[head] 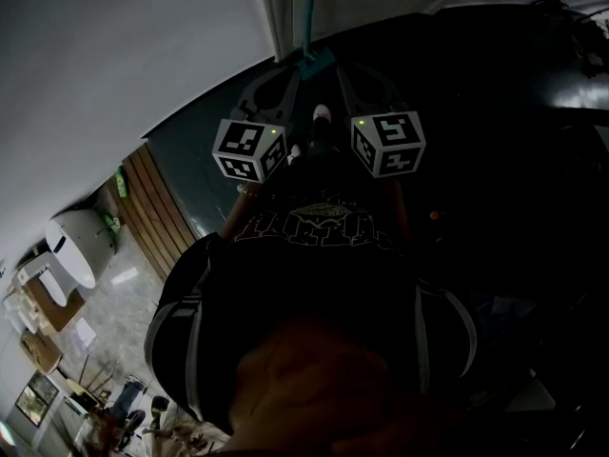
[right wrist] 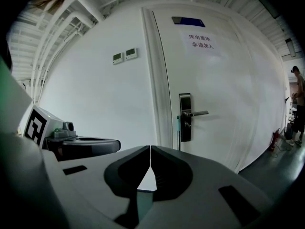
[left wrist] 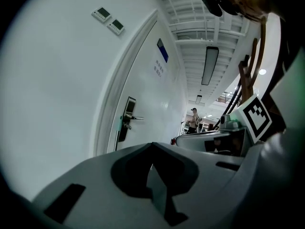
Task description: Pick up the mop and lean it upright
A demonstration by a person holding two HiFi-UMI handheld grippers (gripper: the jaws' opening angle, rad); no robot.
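we've got left gripper and right gripper side by side, both jaws pressed together, empty, mop upright by the door frame just past them, white door ahead, person down the corridor

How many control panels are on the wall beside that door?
2. One panel is mounted left of the door, above handle height; the second panel is right beside it, nearer the frame. None seems hidden.

Workplace corridor: signed door, ceiling lights.
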